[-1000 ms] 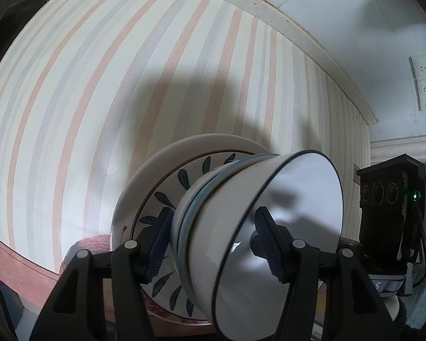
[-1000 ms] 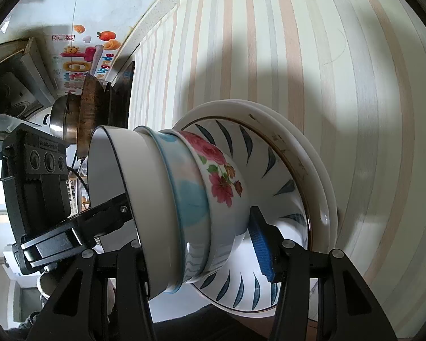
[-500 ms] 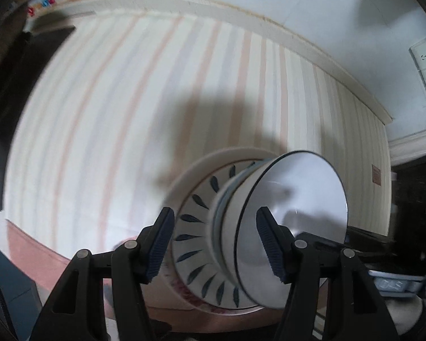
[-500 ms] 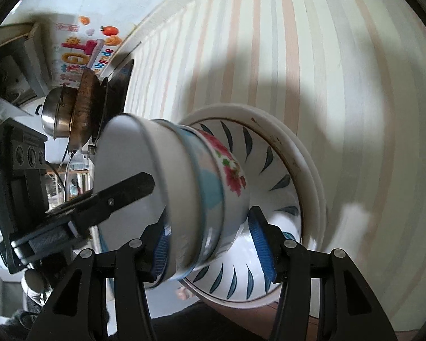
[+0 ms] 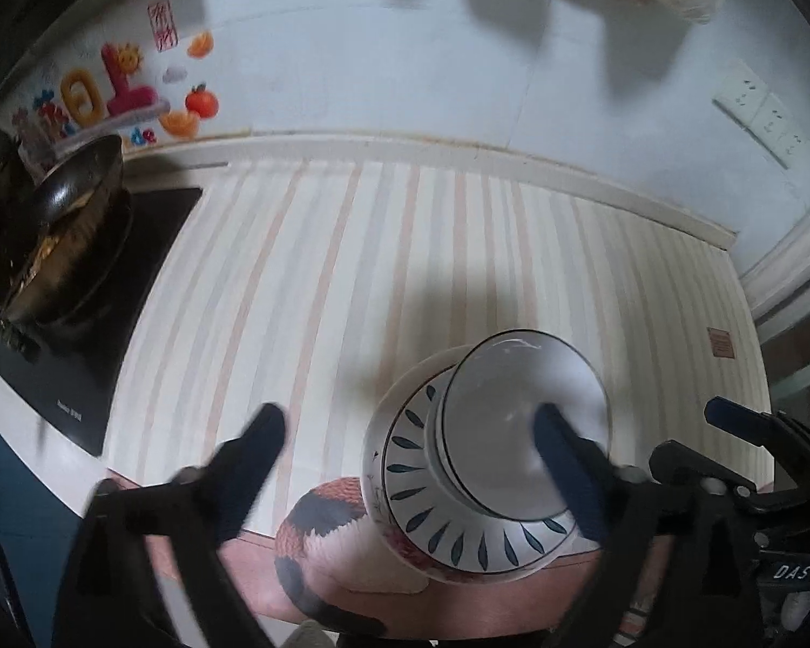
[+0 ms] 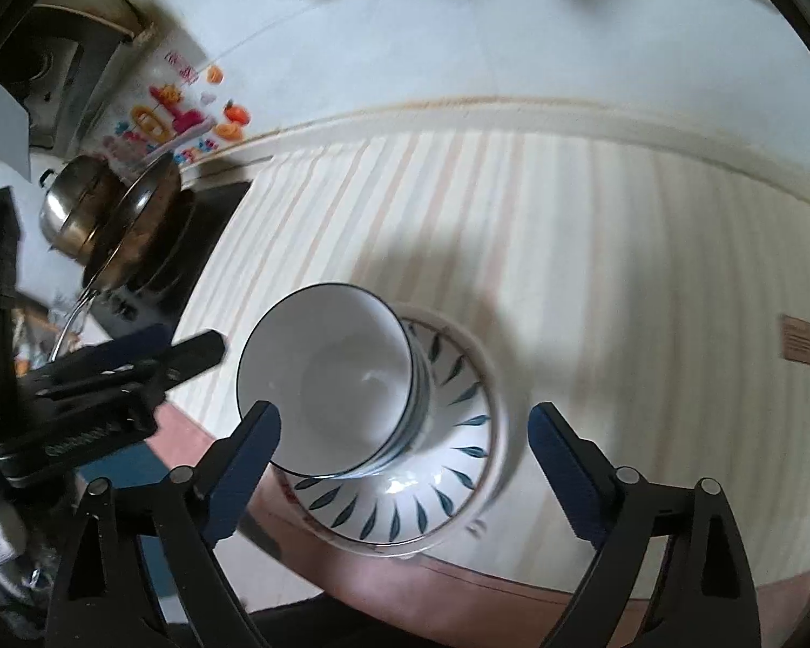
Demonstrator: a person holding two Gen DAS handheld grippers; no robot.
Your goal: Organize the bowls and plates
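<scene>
A white bowl with a dark rim [image 5: 518, 421] tops a stack of nested bowls. The stack stands on a plate with blue leaf marks [image 5: 426, 502], near the front edge of the striped counter [image 5: 378, 270]. My left gripper [image 5: 407, 432] hovers above the stack, jaws opening wide, its pads touching nothing. In the right wrist view the same bowl [image 6: 329, 383] and plate [image 6: 448, 491] lie below my right gripper [image 6: 405, 421]. Its jaws are also opening, with nothing pressed between them. Each gripper shows at the edge of the other's view.
A black cooktop [image 5: 97, 313] with a dark pan [image 5: 54, 248] lies at the counter's left end, with a steel pot [image 6: 75, 205] behind it. Wall sockets [image 5: 756, 108] sit at upper right. A person's patterned clothing [image 5: 324, 540] shows below the counter's front edge.
Both grippers were shut on the bowl stack. They have let go, opened wide and risen away. The stack stays on the plates.
</scene>
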